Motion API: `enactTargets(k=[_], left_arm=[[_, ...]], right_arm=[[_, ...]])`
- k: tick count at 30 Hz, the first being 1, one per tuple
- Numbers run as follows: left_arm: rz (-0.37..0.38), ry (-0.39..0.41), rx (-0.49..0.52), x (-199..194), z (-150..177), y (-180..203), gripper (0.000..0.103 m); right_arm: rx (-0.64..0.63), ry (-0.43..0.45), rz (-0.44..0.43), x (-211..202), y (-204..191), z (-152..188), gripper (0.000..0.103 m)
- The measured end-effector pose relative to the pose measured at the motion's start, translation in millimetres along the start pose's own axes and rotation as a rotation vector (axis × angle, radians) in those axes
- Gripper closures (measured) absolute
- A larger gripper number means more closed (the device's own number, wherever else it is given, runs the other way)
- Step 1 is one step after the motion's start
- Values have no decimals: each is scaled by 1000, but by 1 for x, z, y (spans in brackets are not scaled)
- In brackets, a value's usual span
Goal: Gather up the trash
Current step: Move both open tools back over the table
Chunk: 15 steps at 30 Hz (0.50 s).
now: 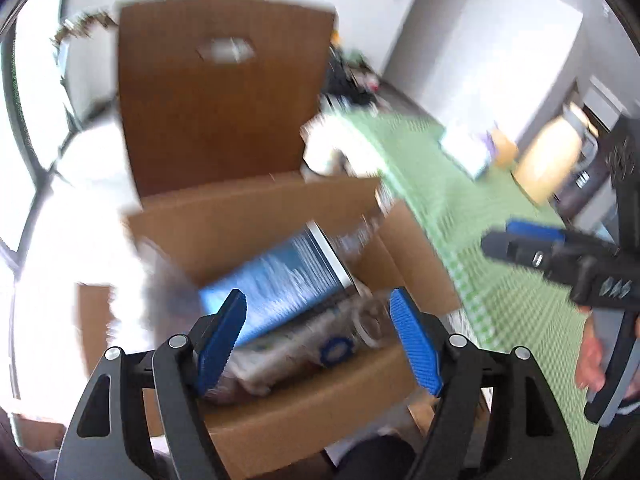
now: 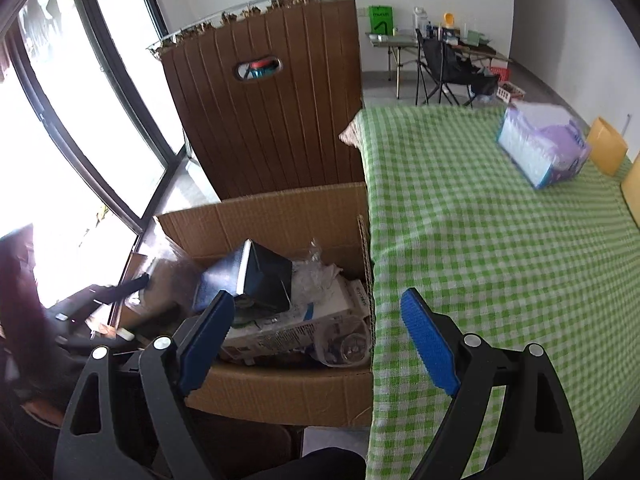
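Both tools apparently empty above box [image 2: 280,392]

**Colours and Patterns**

The open brown corrugated cardboard box [image 2: 280,216] holds a dark blue carton with a white edge [image 2: 240,276]. A green-and-white checked tablecloth [image 2: 500,260] covers the table, carrying a lilac-and-white tissue pack [image 2: 540,148]. Blue ribbed gripper pads [image 2: 428,336] sit on black arms.

One cardboard box [image 2: 280,392] of trash, one tissue pack [image 2: 540,148] on one checked table [image 2: 500,260], two grippers, one folding chair [image 2: 444,64].
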<state>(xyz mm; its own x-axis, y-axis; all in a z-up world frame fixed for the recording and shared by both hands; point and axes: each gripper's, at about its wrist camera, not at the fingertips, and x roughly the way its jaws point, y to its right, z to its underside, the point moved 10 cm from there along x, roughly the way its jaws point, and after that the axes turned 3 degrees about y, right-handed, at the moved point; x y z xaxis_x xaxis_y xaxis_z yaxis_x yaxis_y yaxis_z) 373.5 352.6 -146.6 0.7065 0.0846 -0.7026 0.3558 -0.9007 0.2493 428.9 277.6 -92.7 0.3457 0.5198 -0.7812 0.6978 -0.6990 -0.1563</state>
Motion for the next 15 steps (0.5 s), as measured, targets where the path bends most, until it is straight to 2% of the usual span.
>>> enactTargets(k=[3,4,5,6,7,10,13,15], left_arm=[[-116,136,27,-46,-31,-15,27],[-164,207,43,-68,-44,-18,26],[-183,242,47,-81,-50,-23,22],[-200,280,50,-94,-57,-24,18],[-209,334,51,-112,-65,-24,16],[-238,423,58,-144,-73,-22,14],[-268,490,75,-170,-77,-22,11],[-277,527,80,-182,-78,-20,8]], right_arm=[[-19,60,23,-22,-9,-12,21],[-25,76,27,-28,-12,-15,21],[-35,112,36,-38,-17,-20,21],[-43,135,40,-45,-20,-23,21],[-54,172,48,-55,-24,-27,21],[-65,283,75,-81,-31,-34,21],[-55,404,77,-108,-36,-40,21],[-49,493,90,-125,-36,-44,17]])
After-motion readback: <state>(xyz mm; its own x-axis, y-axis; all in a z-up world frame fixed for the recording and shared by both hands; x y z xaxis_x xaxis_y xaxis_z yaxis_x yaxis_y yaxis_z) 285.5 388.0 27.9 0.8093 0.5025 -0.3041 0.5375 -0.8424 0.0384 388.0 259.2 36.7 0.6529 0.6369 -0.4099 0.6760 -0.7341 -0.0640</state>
